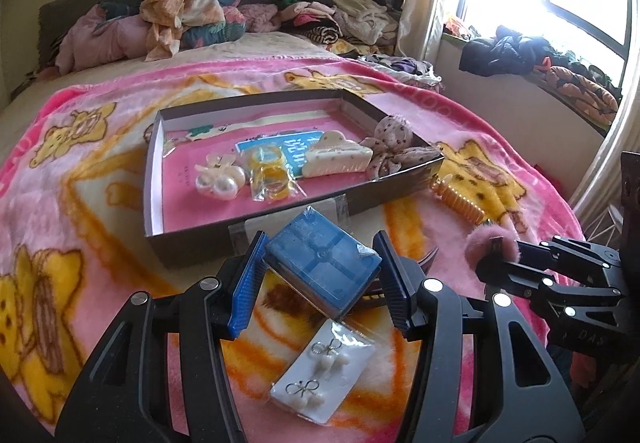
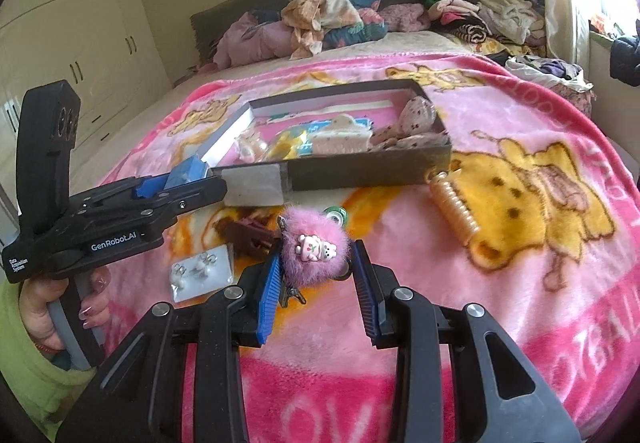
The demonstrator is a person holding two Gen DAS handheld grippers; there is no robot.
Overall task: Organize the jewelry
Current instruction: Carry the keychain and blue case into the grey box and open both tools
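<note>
My left gripper (image 1: 320, 275) is shut on a blue plastic box (image 1: 323, 266) and holds it above the blanket, just in front of the dark tray (image 1: 256, 239). The tray holds pearl earrings (image 1: 218, 179), yellow rings in a bag (image 1: 270, 173), a cream hair claw (image 1: 336, 159) and a dotted scrunchie (image 1: 394, 147). My right gripper (image 2: 316, 275) is shut on a fluffy pink hair clip (image 2: 314, 253). The clip also shows in the left wrist view (image 1: 488, 243). A card of white bow earrings (image 1: 324, 379) lies under my left gripper.
A gold spiral hair clip (image 2: 454, 205) lies right of the tray on the pink bear blanket (image 2: 520, 283). A green ring (image 2: 336, 215) and a dark brown clip (image 2: 248, 237) lie near the pink clip. Piled clothes (image 1: 192, 15) cover the far bed.
</note>
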